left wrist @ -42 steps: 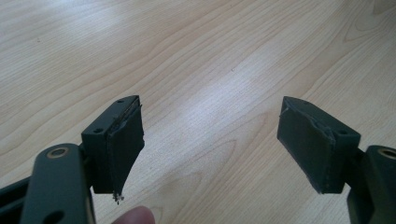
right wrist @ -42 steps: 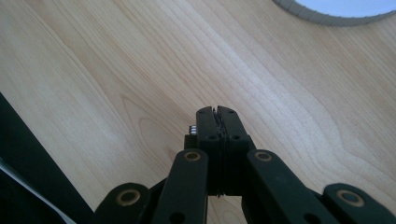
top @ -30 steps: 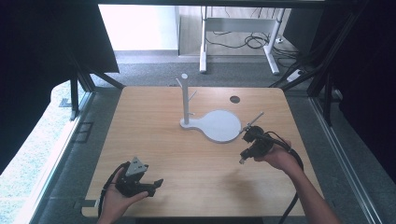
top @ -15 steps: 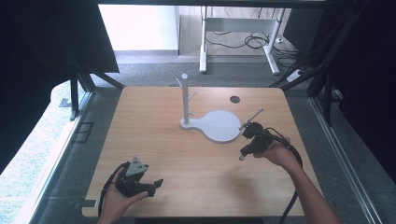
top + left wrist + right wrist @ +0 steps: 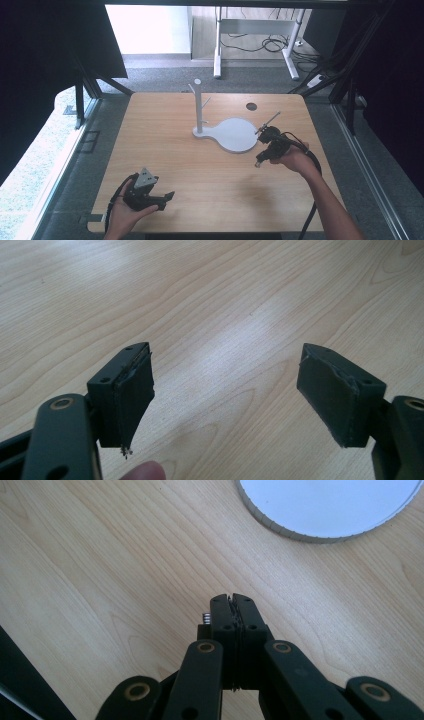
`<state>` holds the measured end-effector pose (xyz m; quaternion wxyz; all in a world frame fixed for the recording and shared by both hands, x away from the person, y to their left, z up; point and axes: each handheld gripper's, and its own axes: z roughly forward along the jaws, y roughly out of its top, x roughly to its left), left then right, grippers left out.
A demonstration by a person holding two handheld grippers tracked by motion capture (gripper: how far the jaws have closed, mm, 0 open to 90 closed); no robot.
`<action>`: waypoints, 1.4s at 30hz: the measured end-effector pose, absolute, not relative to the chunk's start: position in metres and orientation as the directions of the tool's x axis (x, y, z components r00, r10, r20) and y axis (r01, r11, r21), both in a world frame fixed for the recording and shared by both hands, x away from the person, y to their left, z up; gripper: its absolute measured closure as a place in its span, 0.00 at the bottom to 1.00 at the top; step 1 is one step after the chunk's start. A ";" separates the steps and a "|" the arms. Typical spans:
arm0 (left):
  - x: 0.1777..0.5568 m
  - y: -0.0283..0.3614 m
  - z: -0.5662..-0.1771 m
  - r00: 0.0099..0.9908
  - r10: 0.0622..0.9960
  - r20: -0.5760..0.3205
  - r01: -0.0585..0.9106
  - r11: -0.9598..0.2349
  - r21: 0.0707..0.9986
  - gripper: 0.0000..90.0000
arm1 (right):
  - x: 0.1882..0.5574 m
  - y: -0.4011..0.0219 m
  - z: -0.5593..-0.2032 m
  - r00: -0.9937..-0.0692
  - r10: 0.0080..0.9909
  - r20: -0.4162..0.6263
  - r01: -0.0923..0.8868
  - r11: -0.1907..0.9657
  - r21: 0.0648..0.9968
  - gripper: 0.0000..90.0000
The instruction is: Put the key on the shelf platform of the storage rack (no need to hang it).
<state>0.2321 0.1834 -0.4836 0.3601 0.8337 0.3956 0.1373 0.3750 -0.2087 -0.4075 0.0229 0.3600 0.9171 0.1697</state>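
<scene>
Daylight floods in beyond the table [image 5: 165, 150], blowing out the floor there; glare streaks the wood, soft focus throughout.

Surface [image 5: 175, 150]: light wood with visible grain, smooth, a soft sheen where light falls on it.
Stand [image 5: 227, 134]: white and matt, looks like plastic; the round base has a finely ridged edge in the right gripper view.
Left hand-held gripper [image 5: 225, 400]: black matt links; the pads [image 5: 131, 395] are faced with dark tape-like sheet, frayed at the edges.
Right hand-held gripper [image 5: 233, 605]: black matt links, dull metal rivets.
Floor [image 5: 165, 75]: grey carpet, rough.
</scene>
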 end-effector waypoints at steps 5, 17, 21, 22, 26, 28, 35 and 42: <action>0.232 0.183 -0.484 0.650 0.758 -0.056 0.561 -0.428 0.709 0.26 | 0.379 -0.205 -0.408 -0.739 0.670 0.076 0.653 0.683 0.327 1.00; 0.232 0.183 -0.484 0.649 0.758 -0.056 0.561 -0.428 0.709 0.26 | 0.387 -0.202 -0.407 -0.735 0.673 0.075 0.655 0.679 0.332 1.00; 0.232 0.183 -0.484 0.650 0.758 -0.056 0.561 -0.428 0.709 0.25 | 0.391 -0.200 -0.406 -0.736 0.673 0.073 0.654 0.678 0.335 1.00; 0.232 0.183 -0.484 0.649 0.759 -0.056 0.561 -0.428 0.708 0.26 | 0.391 -0.200 -0.406 -0.737 0.672 0.074 0.653 0.679 0.335 1.00; 0.232 0.184 -0.484 0.649 0.759 -0.056 0.561 -0.428 0.709 0.26 | 0.394 -0.198 -0.407 -0.738 0.670 0.072 0.651 0.682 0.334 1.00; 0.232 0.184 -0.484 0.648 0.760 -0.055 0.562 -0.427 0.708 0.25 | 0.395 -0.198 -0.407 -0.744 0.664 0.075 0.646 0.685 0.337 1.00; 0.232 0.184 -0.484 0.648 0.760 -0.055 0.561 -0.427 0.709 0.26 | 0.400 -0.195 -0.406 -0.741 0.666 0.078 0.648 0.680 0.343 1.00; 0.233 0.185 -0.484 0.648 0.760 -0.057 0.563 -0.428 0.707 0.25 | 0.404 -0.192 -0.403 -0.744 0.664 0.072 0.641 0.680 0.355 1.00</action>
